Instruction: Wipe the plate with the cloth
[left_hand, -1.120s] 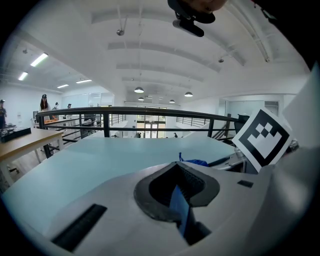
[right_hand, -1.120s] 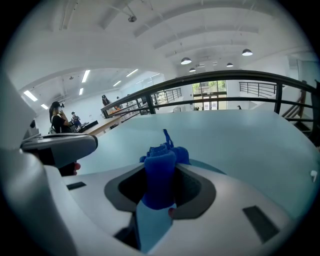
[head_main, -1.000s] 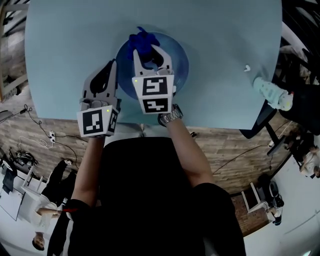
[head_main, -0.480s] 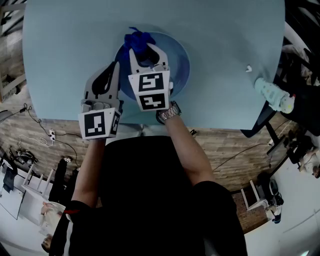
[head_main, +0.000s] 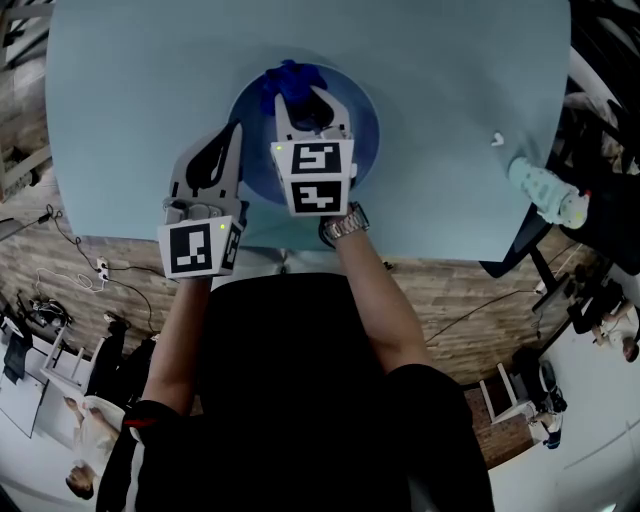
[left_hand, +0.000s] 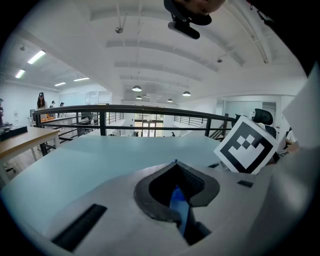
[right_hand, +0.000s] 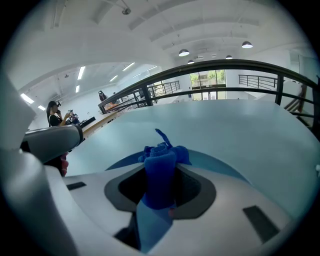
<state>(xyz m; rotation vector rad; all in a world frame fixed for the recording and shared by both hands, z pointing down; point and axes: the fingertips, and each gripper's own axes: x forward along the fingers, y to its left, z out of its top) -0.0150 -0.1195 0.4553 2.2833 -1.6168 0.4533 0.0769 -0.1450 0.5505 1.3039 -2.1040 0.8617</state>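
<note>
A round blue plate (head_main: 360, 120) lies on the pale blue table (head_main: 450, 60). My right gripper (head_main: 300, 97) reaches over the plate's far left part, shut on a bunched dark blue cloth (head_main: 288, 80). In the right gripper view the cloth (right_hand: 160, 170) stands pinched in that gripper (right_hand: 161, 165), with the plate (right_hand: 215, 162) beneath and beyond. My left gripper (head_main: 232, 135) sits at the plate's left rim. In the left gripper view a blue sliver of the plate's rim (left_hand: 177, 205) shows between the closed jaws of this gripper (left_hand: 176, 167).
The table's near edge (head_main: 420, 250) runs just behind both grippers. A small white object (head_main: 493, 137) lies near the table's right side, and a pale shoe (head_main: 545, 190) shows beyond that edge. The right gripper's marker cube (left_hand: 246, 145) fills the right of the left gripper view.
The right gripper swung the cloth a little left over the plate's far part, then back right. The left gripper has stayed at the plate's left rim.
</note>
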